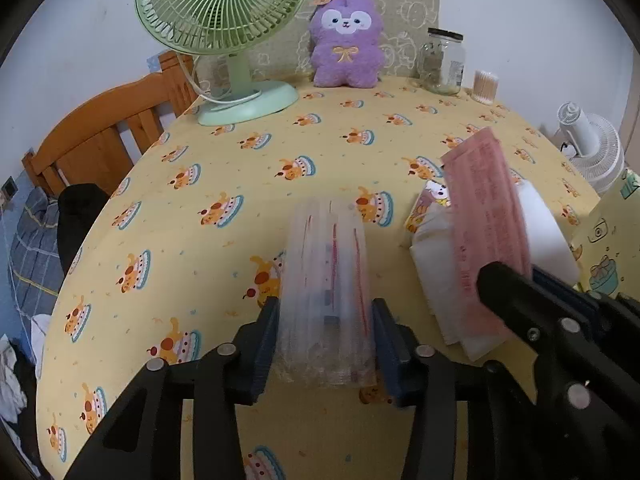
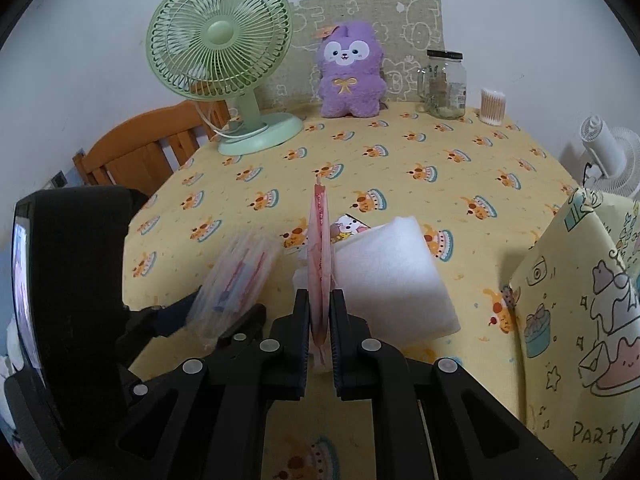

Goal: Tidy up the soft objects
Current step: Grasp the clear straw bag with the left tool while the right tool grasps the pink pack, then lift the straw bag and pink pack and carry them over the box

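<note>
left tongs (image 1: pixel 326 338) gripping clear packet (image 1: pixel 326 280), right tongs (image 2: pixel 320 320) pinching pink packet (image 2: pixel 320 248)

My black left claw (image 1: pixel 325 344) with its dark blue pads is showing against a clear plastic packet (image 1: pixel 326 292) streaked with red lines. My black right claw (image 2: pixel 320 320) is showing against a flat pink packet (image 2: pixel 320 256) printed in darker pink. The yellow tablecloth (image 1: pixel 224 160) is displaying repeating orange-and-teal cake prints. At twelve o'clock a fluffy purple plush toy (image 1: pixel 346 50) is wearing an orange bow; at eleven o'clock a pale green table fan (image 1: pixel 224 12) is standing. At three o'clock a white foam block (image 2: pixel 384 276) is lying.
</note>
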A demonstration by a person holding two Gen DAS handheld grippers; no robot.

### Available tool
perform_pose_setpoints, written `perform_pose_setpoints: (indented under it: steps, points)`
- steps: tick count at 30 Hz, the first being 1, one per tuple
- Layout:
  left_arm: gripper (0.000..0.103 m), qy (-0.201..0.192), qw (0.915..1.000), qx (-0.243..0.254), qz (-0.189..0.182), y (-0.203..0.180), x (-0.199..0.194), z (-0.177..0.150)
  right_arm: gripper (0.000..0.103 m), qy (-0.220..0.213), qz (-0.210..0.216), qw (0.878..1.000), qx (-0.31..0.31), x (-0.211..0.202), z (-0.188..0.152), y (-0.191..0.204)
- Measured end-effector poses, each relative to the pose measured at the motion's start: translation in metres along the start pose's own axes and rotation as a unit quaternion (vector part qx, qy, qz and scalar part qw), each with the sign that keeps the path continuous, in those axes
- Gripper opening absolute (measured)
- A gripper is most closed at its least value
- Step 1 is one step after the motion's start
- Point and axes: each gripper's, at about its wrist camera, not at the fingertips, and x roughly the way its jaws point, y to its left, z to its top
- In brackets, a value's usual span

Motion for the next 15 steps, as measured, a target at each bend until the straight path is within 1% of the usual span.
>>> perform_pose_setpoints:
  steps: [3, 4, 8, 15]
  points:
    - [0.026, -0.001, 1.0000, 0.004, -0.005, -0.001, -0.003, -0.002, 0.012, 0.001, 0.000, 1.000, 0.001, 0.000, -0.001, 0.000]
    - [0.024, -0.002, 1.0000, 0.004, -0.005, -0.001, -0.004, -0.003, 0.012, 0.002, 0.000, 1.000, 0.000, -0.001, -0.002, 0.000]
    - [0.022, -0.005, 0.9998, -0.004, -0.017, 0.000, -0.011, -0.008, 0.012, 0.004, 0.004, 1.000, 0.002, -0.006, -0.004, 0.001]
    - [0.022, -0.024, 0.9995, -0.010, -0.016, -0.003, -0.034, -0.016, 0.012, -0.001, 0.002, 1.000, 0.002, -0.021, -0.010, 0.002]
